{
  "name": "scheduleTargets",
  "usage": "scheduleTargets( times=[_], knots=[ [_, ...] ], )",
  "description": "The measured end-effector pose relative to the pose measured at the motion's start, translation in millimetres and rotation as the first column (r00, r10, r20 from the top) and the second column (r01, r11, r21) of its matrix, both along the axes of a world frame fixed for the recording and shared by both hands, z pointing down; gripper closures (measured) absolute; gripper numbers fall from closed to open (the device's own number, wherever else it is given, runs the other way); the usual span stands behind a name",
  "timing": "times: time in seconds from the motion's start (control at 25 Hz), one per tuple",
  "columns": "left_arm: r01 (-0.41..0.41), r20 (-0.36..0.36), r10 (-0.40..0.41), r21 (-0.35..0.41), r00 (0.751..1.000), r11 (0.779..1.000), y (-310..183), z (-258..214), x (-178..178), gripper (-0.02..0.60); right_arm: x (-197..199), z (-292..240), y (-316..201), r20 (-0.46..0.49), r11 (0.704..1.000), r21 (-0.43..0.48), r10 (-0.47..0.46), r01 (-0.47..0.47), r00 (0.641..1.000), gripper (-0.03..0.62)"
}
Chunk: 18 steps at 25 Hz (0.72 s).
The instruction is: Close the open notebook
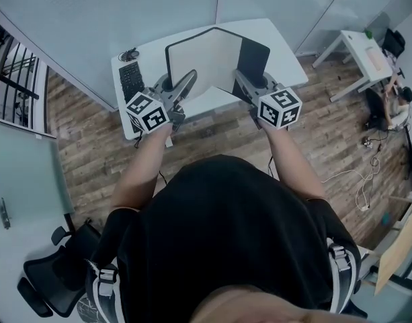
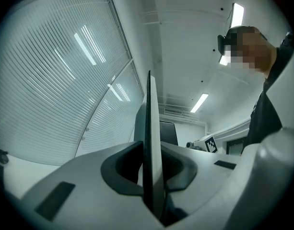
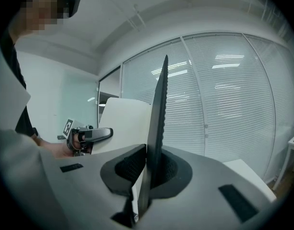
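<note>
The notebook stands half folded on the white table [image 1: 290,66]. Its left half shows a white page [image 1: 200,60], and its right half shows a black cover [image 1: 254,58]. My left gripper [image 1: 186,85] is shut on the left half, whose thin edge [image 2: 150,128] runs up between the jaws. My right gripper [image 1: 244,83] is shut on the black cover, seen edge-on [image 3: 159,114] between its jaws. In the right gripper view the white page [image 3: 123,121] stands behind the left gripper [image 3: 89,137]. The left gripper view catches the right gripper's marker cube [image 2: 210,144].
A black keyboard [image 1: 130,79] and a small coiled cable [image 1: 128,54] lie at the table's left end. An office chair [image 1: 54,274] stands at the lower left. A second white desk [image 1: 357,49] and a seated person [image 1: 397,106] are at the far right, with cables [image 1: 360,187] on the wood floor.
</note>
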<state>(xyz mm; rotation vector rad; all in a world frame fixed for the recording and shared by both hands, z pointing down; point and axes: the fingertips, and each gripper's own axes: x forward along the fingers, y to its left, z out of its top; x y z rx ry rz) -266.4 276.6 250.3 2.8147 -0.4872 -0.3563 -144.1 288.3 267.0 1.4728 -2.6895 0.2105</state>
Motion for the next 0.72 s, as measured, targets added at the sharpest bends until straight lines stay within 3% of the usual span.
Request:
scheduleTargets(
  times=[0.4, 0.72],
  knots=[
    [-0.006, 0.019, 0.006, -0.013, 1.000, 1.000, -10, 10, 15, 0.515, 17, 14, -14, 0.036, 1.000, -0.018, 0.003, -0.003, 0.999, 0.540],
    [0.015, 0.020, -0.015, -0.012, 1.000, 1.000, -48, 15, 36, 0.515, 38, 17, -52, 0.031, 1.000, -0.007, -0.022, 0.023, 0.999, 0.540]
  ],
)
